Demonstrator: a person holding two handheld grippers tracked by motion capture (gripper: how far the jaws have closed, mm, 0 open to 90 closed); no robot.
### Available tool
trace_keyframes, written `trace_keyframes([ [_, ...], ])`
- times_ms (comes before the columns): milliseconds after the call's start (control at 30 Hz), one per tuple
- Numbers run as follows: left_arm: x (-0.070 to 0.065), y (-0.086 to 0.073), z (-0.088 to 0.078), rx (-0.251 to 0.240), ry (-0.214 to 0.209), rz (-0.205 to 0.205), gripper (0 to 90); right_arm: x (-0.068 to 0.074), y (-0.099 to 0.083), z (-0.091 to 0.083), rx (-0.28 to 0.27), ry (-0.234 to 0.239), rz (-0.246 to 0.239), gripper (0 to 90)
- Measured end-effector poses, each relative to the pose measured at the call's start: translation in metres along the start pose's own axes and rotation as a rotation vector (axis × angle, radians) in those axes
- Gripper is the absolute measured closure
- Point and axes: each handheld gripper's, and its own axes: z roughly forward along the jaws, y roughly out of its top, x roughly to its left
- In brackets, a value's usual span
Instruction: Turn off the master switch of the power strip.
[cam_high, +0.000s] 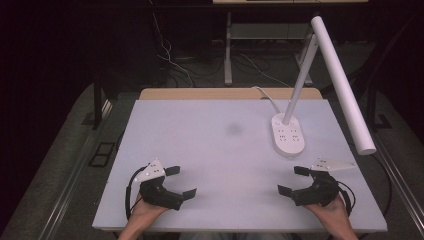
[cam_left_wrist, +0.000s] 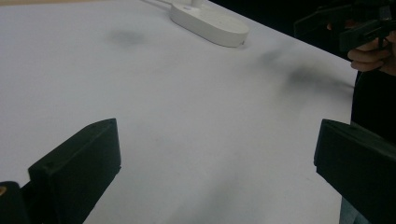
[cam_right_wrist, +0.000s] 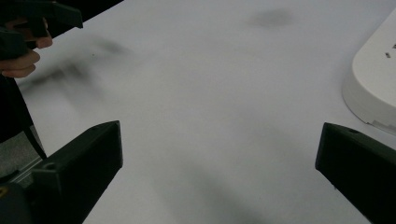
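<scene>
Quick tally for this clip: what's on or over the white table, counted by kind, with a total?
Desk lamp: 1, white, standing at the table's far right.
Tongs: 2, black, both open and holding nothing: left tongs, right tongs.
Dark smudge on the table: 1.
Total: 4.

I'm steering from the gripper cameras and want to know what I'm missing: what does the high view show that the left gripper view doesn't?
High view alone: the lamp's tall stem and long white tube head, the floor with cables beyond the table, the left gripper seen from outside, and both forearms.

Left gripper view alone: a close look between its own wide-open jaws at bare tabletop.

Both: the white table, the lamp's oval base, a faint dark smudge, and the open right gripper.
</scene>
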Motion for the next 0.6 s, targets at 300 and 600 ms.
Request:
trace_keyframes([
  [300,0.0003,-0.0005,-0.0009,-0.009,0.000,-0.012,0.0,0.0006,-0.0001,0.0006,0.012,0.003,0.000,0.0],
  [600,0.0004,-0.0010,-0.0020,-0.010,0.006,-0.015,0.0,0.0020,0.0007,0.0015,0.032,0.002,-0.003,0.0],
])
